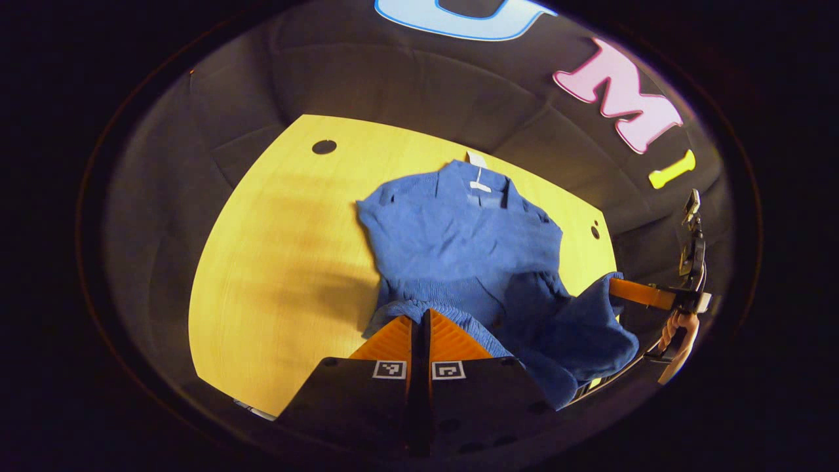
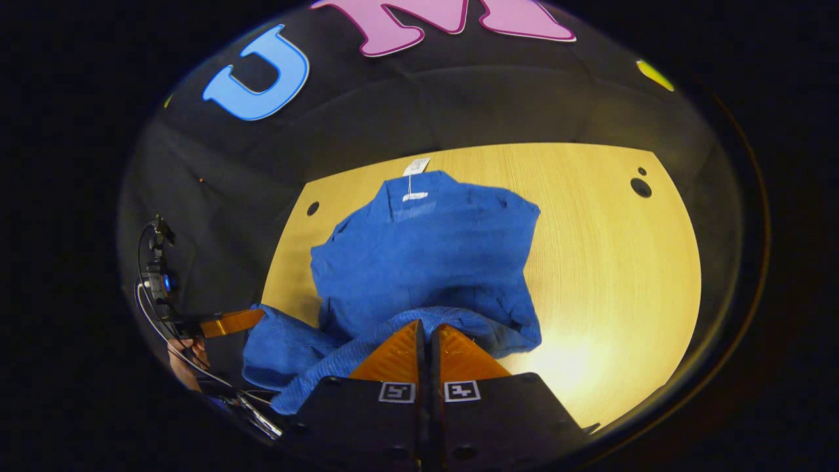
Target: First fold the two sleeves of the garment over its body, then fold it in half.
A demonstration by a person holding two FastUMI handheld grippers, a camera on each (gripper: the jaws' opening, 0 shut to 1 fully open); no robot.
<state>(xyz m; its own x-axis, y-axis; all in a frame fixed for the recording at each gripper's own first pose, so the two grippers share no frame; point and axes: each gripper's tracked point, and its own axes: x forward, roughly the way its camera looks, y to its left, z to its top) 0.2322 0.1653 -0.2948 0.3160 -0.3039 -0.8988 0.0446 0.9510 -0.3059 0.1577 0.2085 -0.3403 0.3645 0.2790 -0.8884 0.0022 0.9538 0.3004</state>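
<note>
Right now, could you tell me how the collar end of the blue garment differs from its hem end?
The collar end lies flat on the yellow table, far from both grippers; the hem end is lifted and bunched. The collar end carries a white tag; the hem end has none visible. The left gripper and right gripper each pinch the hem end, not the collar end. Both are the same blue knit.

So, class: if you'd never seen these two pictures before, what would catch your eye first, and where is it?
First, the bright blue garment spread across the middle of the yellow wooden table, its white tag at the far collar. Next, both tongs, the left tongs and the right tongs, closed on the garment's near hem and lifting it.
</note>
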